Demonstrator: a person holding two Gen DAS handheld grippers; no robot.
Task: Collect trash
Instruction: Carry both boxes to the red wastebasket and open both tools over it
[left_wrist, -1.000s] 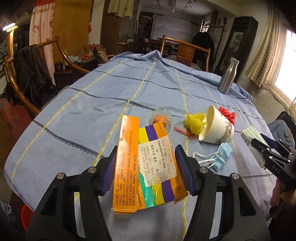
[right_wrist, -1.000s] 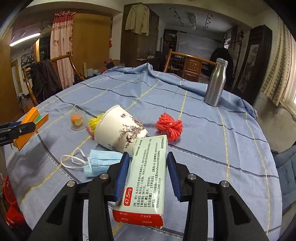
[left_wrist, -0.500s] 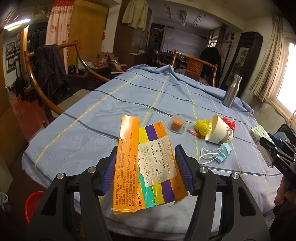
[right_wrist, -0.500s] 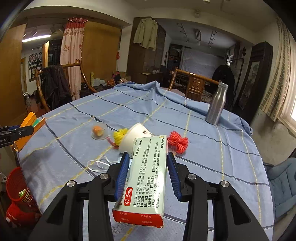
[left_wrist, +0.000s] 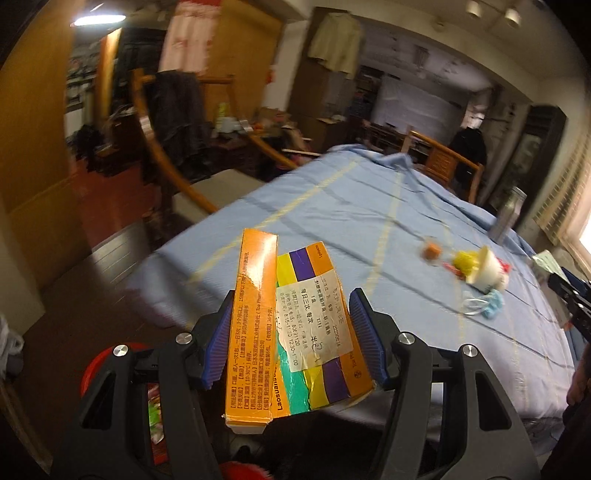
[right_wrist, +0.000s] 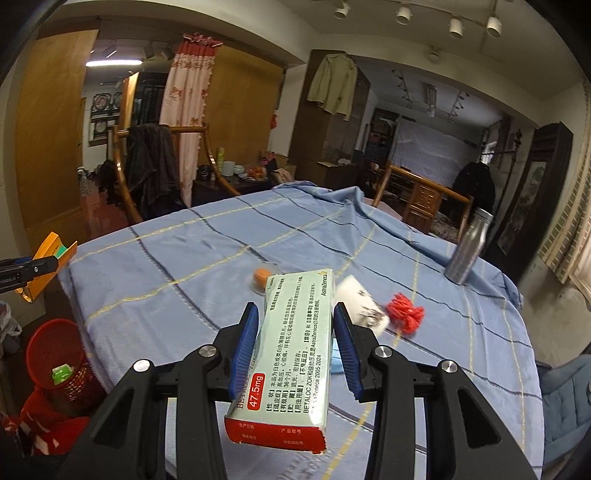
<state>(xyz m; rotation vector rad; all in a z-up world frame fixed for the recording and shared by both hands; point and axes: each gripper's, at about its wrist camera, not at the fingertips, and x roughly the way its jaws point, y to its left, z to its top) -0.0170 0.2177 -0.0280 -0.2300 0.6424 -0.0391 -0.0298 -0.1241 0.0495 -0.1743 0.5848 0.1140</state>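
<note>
**Carry stage: two cartons in transit to the basket**

- Left hand-held gripper (left_wrist: 291, 341): pads clamped on the orange medicine box (left_wrist: 284, 325), which juts ahead of its jaws, off the bench (left_wrist: 332, 221) edge.
- Right hand-held gripper (right_wrist: 295, 347): pads pressed on the pale green medicine carton (right_wrist: 291, 354), held above the bench.
- Red basket (right_wrist: 55, 354): on the floor, low and left of the right hand-held gripper, some rubbish already inside.
- Next, by judgement: bring each carton over the basket mouth, then part the jaws.
- Remaining ahead on the bench: tipped cup (right_wrist: 360, 302), red pompom (right_wrist: 404, 314).
</note>
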